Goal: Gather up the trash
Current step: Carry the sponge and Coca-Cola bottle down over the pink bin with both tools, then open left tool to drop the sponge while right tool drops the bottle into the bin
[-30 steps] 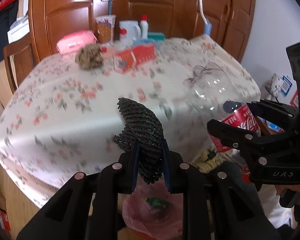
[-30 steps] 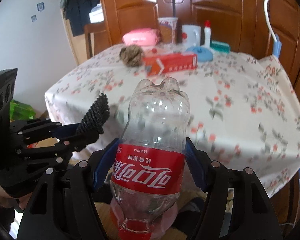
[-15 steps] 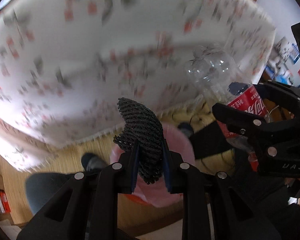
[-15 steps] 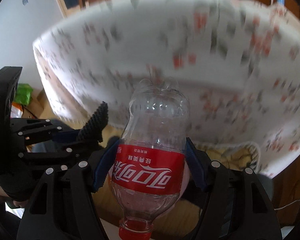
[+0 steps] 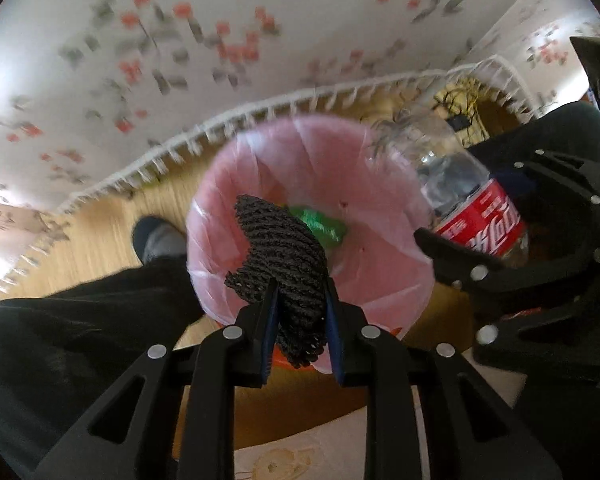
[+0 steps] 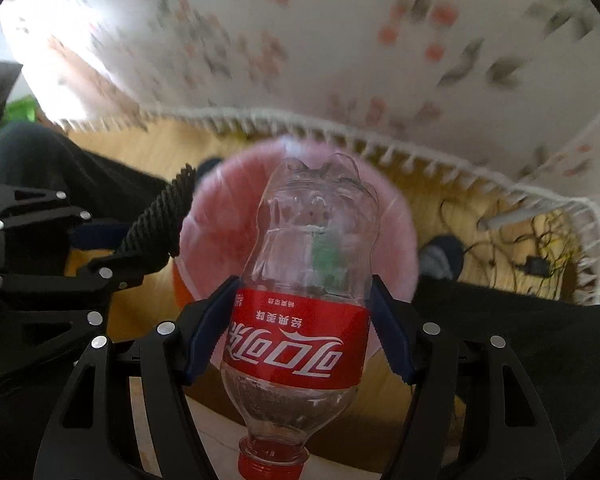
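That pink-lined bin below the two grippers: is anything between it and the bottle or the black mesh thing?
Nothing visible. The black mesh piece and plastic bottle hang over the pink-lined bin, whose mouth is open, with only a green scrap at its bottom.

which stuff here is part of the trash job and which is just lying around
Job:
- black foam net, clamped in the left tongs
- empty cola bottle, clamped in the right tongs
- bin with pink liner, below both
- green wrapper already in the bin

Lying about:
- floral tablecloth
- cables on the floor
- person's shoe
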